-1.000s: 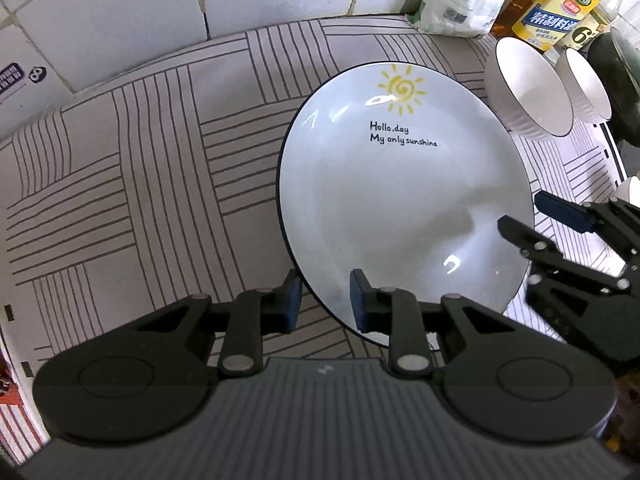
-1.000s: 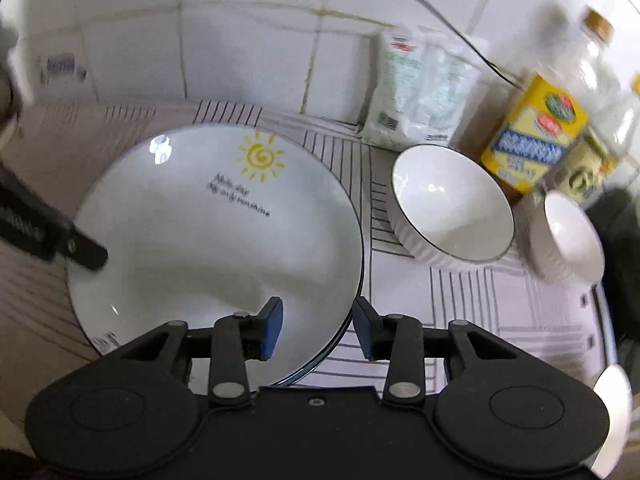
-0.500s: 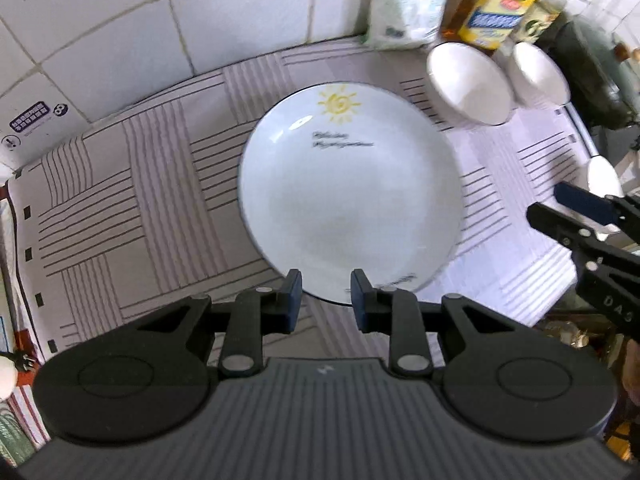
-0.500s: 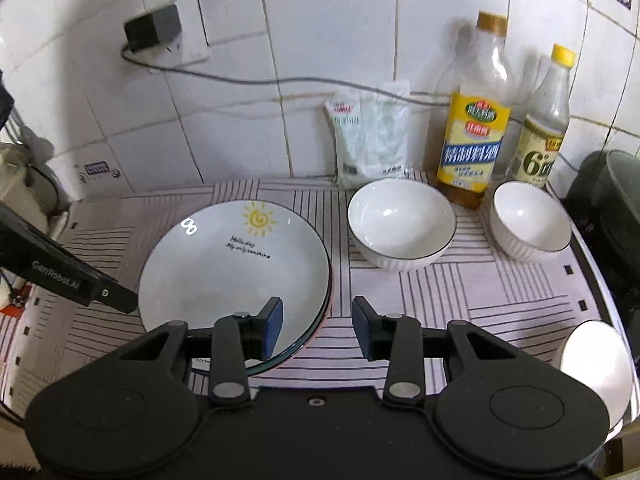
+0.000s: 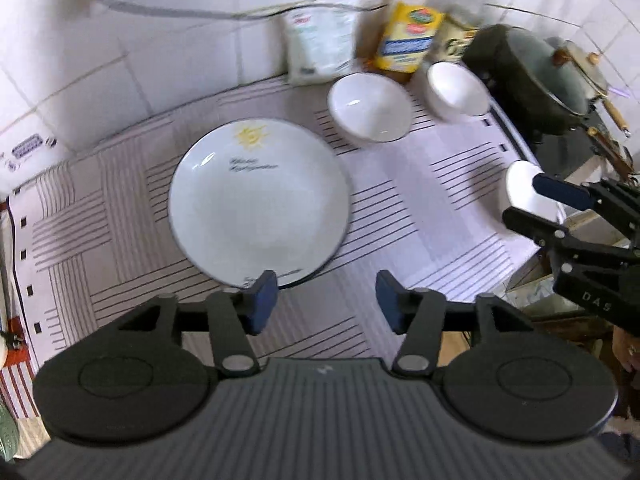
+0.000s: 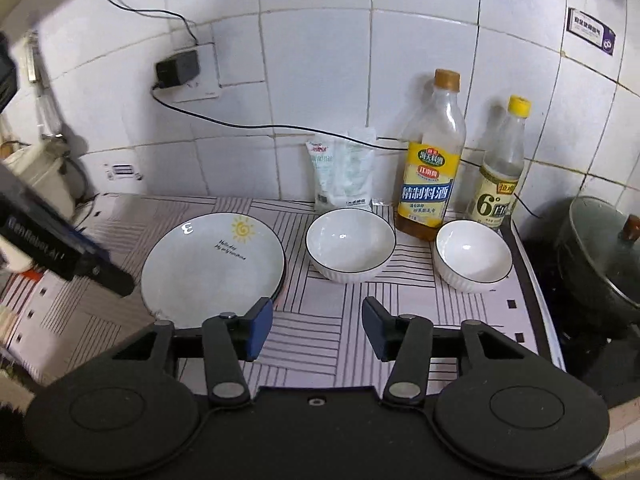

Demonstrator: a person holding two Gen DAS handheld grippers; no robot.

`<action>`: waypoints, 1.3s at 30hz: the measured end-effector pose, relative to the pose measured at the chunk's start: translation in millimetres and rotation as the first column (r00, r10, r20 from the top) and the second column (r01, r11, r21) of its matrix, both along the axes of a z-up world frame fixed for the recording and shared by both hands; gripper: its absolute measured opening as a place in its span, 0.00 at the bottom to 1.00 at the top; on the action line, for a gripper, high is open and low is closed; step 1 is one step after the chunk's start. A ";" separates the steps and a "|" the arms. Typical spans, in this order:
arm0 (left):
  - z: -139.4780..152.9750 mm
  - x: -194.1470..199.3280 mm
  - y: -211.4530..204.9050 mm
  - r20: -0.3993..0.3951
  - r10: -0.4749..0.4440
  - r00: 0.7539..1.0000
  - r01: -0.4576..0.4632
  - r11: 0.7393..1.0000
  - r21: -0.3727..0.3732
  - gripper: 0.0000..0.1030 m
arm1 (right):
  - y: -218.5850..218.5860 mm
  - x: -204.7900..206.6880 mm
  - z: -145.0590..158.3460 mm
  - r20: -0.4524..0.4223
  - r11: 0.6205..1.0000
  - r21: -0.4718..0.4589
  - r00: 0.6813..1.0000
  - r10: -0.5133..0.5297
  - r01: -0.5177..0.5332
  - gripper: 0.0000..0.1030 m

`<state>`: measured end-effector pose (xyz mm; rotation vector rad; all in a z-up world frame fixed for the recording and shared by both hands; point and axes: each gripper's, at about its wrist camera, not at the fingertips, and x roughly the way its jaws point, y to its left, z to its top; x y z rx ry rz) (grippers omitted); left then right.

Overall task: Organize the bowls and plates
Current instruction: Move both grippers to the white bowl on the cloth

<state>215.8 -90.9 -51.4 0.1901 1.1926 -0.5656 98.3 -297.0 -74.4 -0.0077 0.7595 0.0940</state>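
Note:
A white plate (image 5: 258, 208) with a yellow sun and black lettering lies on the striped mat, and a dark rim under it (image 6: 283, 276) hints at a second plate. Two white ribbed bowls stand to its right: the larger (image 6: 350, 244) and the smaller (image 6: 472, 254). A third white dish (image 5: 520, 184) sits at the counter's right edge. My left gripper (image 5: 326, 300) hangs above the plate's near rim, jaws opening, nothing between them. My right gripper (image 6: 318, 330) hovers over the mat in front of the larger bowl, jaws opening too, also empty.
Against the tiled wall stand a white bag (image 6: 344, 172), a yellow-labelled bottle (image 6: 432, 160) and a smaller bottle (image 6: 500, 168). A lidded dark pot (image 6: 600, 248) sits on the stove at right. A charger (image 6: 178, 68) and cable hang on the wall.
Both grippers rose and drew back from the plate, so more of the counter shows. Both pairs of jaws stand wider apart than before. The plate stays on the mat.

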 end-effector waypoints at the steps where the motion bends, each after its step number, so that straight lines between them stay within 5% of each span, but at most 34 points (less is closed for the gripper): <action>1: 2.5 -4.4 -5.9 0.009 -0.005 1.000 0.005 1.000 0.001 0.57 | -6.3 -5.1 1.3 0.006 1.000 -0.002 1.000 0.007 -0.007 0.56; 15: 1.5 -40.6 -86.3 -0.035 0.039 0.999 -0.043 0.994 -0.099 0.72 | -92.8 -61.9 -8.3 -0.003 0.996 -0.043 0.997 -0.072 0.072 0.73; 19: -14.5 -43.9 -109.9 -0.039 0.055 0.998 -0.059 0.992 -0.116 0.82 | -113.6 -70.8 -26.1 -0.004 0.994 -0.073 0.996 -0.084 0.083 0.87; 28: -64.2 -48.5 -170.4 -0.067 0.073 0.995 -0.077 0.995 -0.059 0.88 | -148.4 -79.1 -87.2 -0.035 0.990 -0.068 0.991 -0.127 0.124 0.87; 33: -95.8 -55.1 -215.3 0.038 -0.002 0.999 0.004 0.998 -0.057 0.88 | -158.0 -74.7 -126.9 -0.005 0.988 -0.073 0.991 -0.136 0.135 0.87; 39: -125.8 -53.7 -259.3 0.018 -0.048 0.999 0.049 0.994 -0.097 0.87 | -156.5 -58.2 -154.7 0.016 0.989 -0.054 0.991 -0.134 0.134 0.87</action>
